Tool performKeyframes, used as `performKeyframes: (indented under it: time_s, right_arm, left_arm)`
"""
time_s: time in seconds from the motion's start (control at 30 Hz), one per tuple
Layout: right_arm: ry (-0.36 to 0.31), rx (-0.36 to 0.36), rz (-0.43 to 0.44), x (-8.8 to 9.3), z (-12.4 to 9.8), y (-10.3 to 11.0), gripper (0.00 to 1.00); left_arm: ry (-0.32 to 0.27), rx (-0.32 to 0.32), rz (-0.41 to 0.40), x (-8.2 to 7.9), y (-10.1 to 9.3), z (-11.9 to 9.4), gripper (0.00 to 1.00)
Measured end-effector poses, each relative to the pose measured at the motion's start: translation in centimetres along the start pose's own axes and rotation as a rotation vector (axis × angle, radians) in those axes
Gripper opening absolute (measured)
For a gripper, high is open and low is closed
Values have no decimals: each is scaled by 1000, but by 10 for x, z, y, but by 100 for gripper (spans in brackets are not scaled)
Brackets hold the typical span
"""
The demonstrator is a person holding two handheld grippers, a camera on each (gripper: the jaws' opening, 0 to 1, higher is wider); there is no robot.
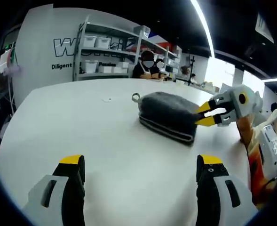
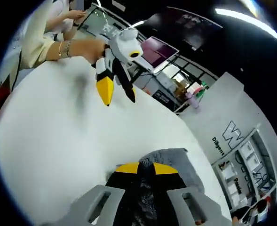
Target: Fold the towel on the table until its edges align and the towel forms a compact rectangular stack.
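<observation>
In the left gripper view, the left hand-held gripper (image 1: 140, 165) rises from six o'clock with its yellow-tipped jaws spread wide and nothing between them, hanging over bare white tabletop (image 1: 82, 122). Beyond it, toward one o'clock, lies the grey towel (image 1: 169, 115), already folded into a thick, compact bundle with layered edges showing along its near side and a small hanging loop at its ten o'clock corner. The right hand-held gripper (image 1: 205, 114) reaches in from three o'clock, its jaws nearly together on the towel's right-hand end.

The right gripper view agrees: its own jaws (image 2: 145, 168) at six o'clock stand almost closed, with dark towel fabric (image 2: 176, 162) pinched between the yellow tips and spreading beyond them. Further off, toward eleven o'clock, the left hand-held gripper hangs above the tabletop (image 2: 58, 132) with its jaws parted, held by a person's hand (image 2: 84, 47) wearing a bracelet.

Judged from this, the folding looks close to done, and the step in hand is a last tidy-up or setting-down of the bundle's right end. The next move probably calls for checking that the stacked edges line up, then letting go gently so that the bundle does not spring apart.

Far beyond, shelving (image 1: 110, 52) with boxes stands against a lettered wall.
</observation>
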State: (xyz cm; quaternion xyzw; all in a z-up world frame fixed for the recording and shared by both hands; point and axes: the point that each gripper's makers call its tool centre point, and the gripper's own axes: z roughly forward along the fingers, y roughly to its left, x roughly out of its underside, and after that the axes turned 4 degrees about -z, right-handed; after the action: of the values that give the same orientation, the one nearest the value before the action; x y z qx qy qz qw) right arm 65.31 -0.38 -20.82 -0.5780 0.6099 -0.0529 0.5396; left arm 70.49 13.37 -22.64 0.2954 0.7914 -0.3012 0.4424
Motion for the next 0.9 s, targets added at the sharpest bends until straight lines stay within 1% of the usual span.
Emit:
performKeyframes:
  time_s: [0.17,0.33,0.4,0.5,0.6,0.63,0.7,0.73,0.77,0.8,0.83,0.9]
  right_arm:
    - [17,-58,73,8,4,13,5]
    - [22,-89,109,12,6,20,7]
    - [15,-97,131,12,7,21,10]
    - [0,-114,167,10,8,24,17]
    - [-18,-122,194,8,7,24,20]
    - [-27,-118,198,6,6,23,20]
    - [-72,-118,237,-2,2,18,21]
    - [-94,-118,256,-6,0,16,23]
    - [-117,-118,275,-10,-2,14,26]
    - [-134,-120,314,-12,-5,11,29]
    - [-142,-118,333,-13,-6,8,32]
    - [-165,-96,365,-13,-12,-1,33]
  left_arm:
    - [6,2,-1,2,-1,0,97]
    - [14,2,0,3,0,0,97]
    - [15,3,-1,3,-1,1,97]
    - [16,4,-1,3,-1,1,97]
    - [17,4,-1,4,0,0,97]
    - [16,4,-1,3,0,1,97]
    - [16,4,-2,4,-1,1,97]
    - [15,4,-2,4,-1,1,97]
    - [15,4,-2,4,-1,1,97]
    - [15,4,-3,4,-1,1,97]
    - [15,4,-3,4,-1,1,97]
    - [17,3,-5,4,0,1,97]
